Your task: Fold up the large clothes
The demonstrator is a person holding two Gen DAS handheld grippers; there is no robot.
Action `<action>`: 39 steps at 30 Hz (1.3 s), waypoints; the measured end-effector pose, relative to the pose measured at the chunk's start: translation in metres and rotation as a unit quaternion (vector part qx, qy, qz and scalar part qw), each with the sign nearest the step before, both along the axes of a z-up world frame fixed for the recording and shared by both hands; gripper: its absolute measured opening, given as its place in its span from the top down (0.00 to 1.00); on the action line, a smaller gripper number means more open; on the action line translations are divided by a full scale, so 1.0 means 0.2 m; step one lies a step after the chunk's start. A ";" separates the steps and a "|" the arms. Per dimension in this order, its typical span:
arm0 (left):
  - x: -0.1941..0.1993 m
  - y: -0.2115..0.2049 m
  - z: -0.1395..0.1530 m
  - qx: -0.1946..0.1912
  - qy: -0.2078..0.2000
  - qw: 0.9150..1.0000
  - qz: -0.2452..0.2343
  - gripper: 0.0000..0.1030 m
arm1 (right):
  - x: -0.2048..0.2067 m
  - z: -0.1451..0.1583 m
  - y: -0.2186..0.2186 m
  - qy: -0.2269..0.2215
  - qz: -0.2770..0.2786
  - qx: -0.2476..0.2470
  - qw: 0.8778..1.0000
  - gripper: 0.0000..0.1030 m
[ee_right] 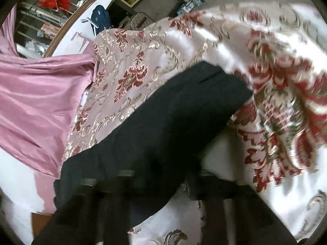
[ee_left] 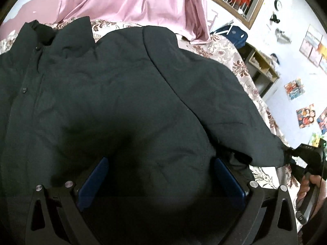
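The left gripper [ee_left: 161, 175] points forward and down with its two blue-padded fingers [ee_left: 96, 181] spread wide apart, nothing pinched between them. Off to its right, the right gripper [ee_left: 294, 159] shows as a dark body with a green light, the person's right hand [ee_left: 308, 192] wrapped round its handle. In its own camera, the fingers blur too dark to read

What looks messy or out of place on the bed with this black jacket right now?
Nothing is spilled or damaged. The black jacket lies front up on the patterned bedspread, unfolded, with one sleeve stretched sideways toward the right tongs. A pink curtain drapes onto the bed's far edge. The right wrist view is blurred.
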State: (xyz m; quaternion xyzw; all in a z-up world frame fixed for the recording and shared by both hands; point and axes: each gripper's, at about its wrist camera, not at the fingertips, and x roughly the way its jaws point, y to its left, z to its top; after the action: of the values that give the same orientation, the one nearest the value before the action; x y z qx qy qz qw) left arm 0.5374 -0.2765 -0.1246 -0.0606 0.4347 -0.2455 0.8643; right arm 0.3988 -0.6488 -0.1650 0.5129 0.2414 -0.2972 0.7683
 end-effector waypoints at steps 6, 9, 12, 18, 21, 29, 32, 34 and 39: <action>0.02 0.17 0.03 -0.088 0.017 0.996 0.020 0.00 | 0.11 0.47 0.15 -0.013 0.047 -0.154 0.987 0.91; 0.04 0.31 0.05 -0.111 0.032 0.992 0.052 0.00 | 0.19 0.75 0.32 -0.021 0.095 -0.261 0.960 0.92; 0.05 0.48 0.11 -0.101 0.030 0.992 0.073 0.00 | 0.28 1.03 0.58 -0.045 0.153 -0.357 0.921 0.92; -0.07 0.93 0.28 -0.099 -0.011 0.991 0.089 0.00 | 0.47 1.36 1.21 -0.090 0.300 -0.465 0.828 0.92; -0.11 1.17 0.34 -0.120 -0.013 0.988 0.101 0.00 | 0.52 1.39 1.50 -0.098 0.373 -0.466 0.796 0.92; -0.19 1.52 0.30 -0.173 0.002 0.978 0.116 0.00 | 0.63 1.11 2.10 -0.057 0.528 -0.415 0.739 0.92; -0.20 1.60 0.22 -0.197 0.031 0.973 0.115 0.00 | 0.69 0.83 2.22 0.001 0.575 -0.376 0.727 0.90; -0.19 1.60 0.17 -0.204 0.052 0.971 0.112 0.00 | 0.72 0.64 2.28 0.066 0.611 -0.328 0.718 0.87; -0.19 1.50 0.14 -0.198 0.059 0.977 0.060 0.00 | 0.60 0.38 2.21 0.119 0.628 -0.226 0.735 0.56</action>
State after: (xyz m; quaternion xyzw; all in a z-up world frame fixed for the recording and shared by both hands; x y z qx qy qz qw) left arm 0.5003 0.0233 -0.0965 -0.2709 0.4229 -0.2700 0.8215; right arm 0.5185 -0.2059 -0.0888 0.0165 0.5238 0.1492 0.8385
